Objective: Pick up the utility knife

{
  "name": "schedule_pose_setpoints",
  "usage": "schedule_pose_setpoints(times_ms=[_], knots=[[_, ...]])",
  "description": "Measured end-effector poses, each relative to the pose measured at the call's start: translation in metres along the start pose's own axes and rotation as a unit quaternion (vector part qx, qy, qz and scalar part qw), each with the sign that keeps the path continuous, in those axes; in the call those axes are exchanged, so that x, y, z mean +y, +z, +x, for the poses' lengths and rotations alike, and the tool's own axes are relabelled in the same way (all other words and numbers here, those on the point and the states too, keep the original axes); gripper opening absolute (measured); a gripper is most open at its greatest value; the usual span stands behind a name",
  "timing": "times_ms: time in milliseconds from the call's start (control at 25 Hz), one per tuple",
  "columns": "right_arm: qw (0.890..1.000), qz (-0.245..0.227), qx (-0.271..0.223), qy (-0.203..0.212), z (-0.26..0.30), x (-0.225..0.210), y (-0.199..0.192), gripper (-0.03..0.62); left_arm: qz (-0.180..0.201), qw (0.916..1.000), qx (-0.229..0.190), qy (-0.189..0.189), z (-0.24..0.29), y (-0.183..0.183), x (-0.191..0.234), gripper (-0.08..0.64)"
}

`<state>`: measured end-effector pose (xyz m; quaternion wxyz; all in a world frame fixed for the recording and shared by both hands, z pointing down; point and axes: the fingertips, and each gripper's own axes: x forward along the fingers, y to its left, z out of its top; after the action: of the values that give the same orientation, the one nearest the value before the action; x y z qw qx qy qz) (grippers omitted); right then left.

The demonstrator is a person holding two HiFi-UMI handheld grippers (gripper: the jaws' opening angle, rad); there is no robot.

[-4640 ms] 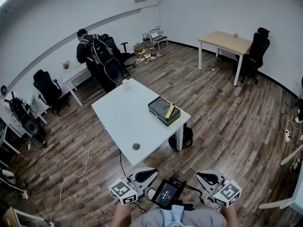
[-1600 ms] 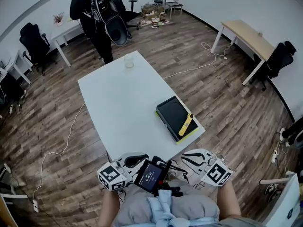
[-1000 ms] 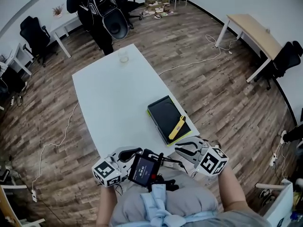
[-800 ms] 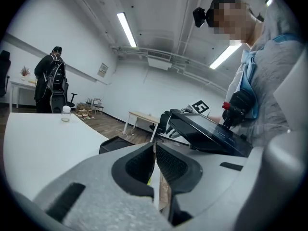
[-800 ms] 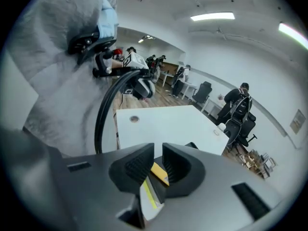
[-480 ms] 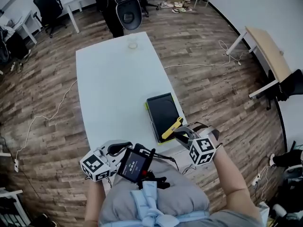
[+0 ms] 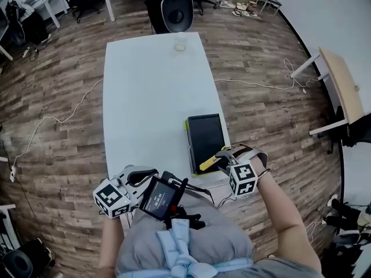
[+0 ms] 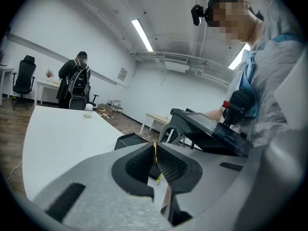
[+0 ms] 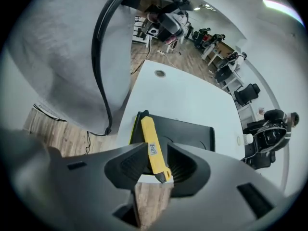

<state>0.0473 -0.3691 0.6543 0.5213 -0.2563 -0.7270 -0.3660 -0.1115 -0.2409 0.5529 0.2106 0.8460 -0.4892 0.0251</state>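
The yellow utility knife (image 7: 208,161) lies slanted across the near right corner of a black tray (image 7: 206,133) on the white table (image 7: 151,91). My right gripper (image 7: 221,157) has reached it. In the right gripper view the knife (image 9: 150,138) runs between the two pads of the right gripper (image 9: 158,163), which stands open around it with a gap on the right side, while the knife rests on the tray (image 9: 192,131). My left gripper (image 7: 141,176) hovers at the table's near edge, and the left gripper (image 8: 155,153) has its pads together on nothing.
A clear cup (image 7: 180,42) stands at the table's far end, with an office chair (image 7: 177,10) beyond it. A screen device (image 7: 157,194) hangs at the person's chest between the grippers. Cables (image 7: 52,120) lie on the wood floor. A person (image 8: 77,88) stands at the far wall.
The view has closed in on the table. My right gripper has moved forward from beside the body to straddle the knife at the tray's corner. The left gripper stayed at the near edge.
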Motion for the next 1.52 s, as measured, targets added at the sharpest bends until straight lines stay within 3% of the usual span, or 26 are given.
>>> schedule_pose_setpoints(times_ms=[240,400,880,1040,1280,1400,1520], knots=[[0.996,-0.061,0.044,0.055,0.031,0.012,-0.006,0.117,-0.006,1.0000,-0.001,0.006,-0.007,-0.004,0.003,0.028],[0.993,-0.086,0.054,0.066,0.042,0.013,-0.006,0.123,-0.005,1.0000,0.005,0.004,-0.009,-0.008,0.002,0.028],[0.988,-0.082,0.063,0.111,0.057,0.013,-0.003,0.121,-0.003,0.9999,0.015,0.007,-0.021,-0.010,0.004,0.028],[0.989,-0.078,0.065,0.107,0.055,0.013,-0.005,0.121,-0.002,0.9998,0.017,0.007,-0.023,-0.010,0.004,0.028],[0.996,-0.023,0.062,0.055,0.054,0.009,-0.008,0.120,0.000,0.9999,0.014,0.008,-0.025,-0.009,0.007,0.028],[0.998,0.042,0.047,0.017,0.049,0.005,-0.006,0.120,0.002,0.9999,0.013,0.006,-0.027,-0.009,0.007,0.028],[0.990,0.136,0.010,-0.028,0.035,-0.008,0.002,0.120,0.004,0.9999,0.013,0.000,-0.027,-0.011,0.006,0.028]])
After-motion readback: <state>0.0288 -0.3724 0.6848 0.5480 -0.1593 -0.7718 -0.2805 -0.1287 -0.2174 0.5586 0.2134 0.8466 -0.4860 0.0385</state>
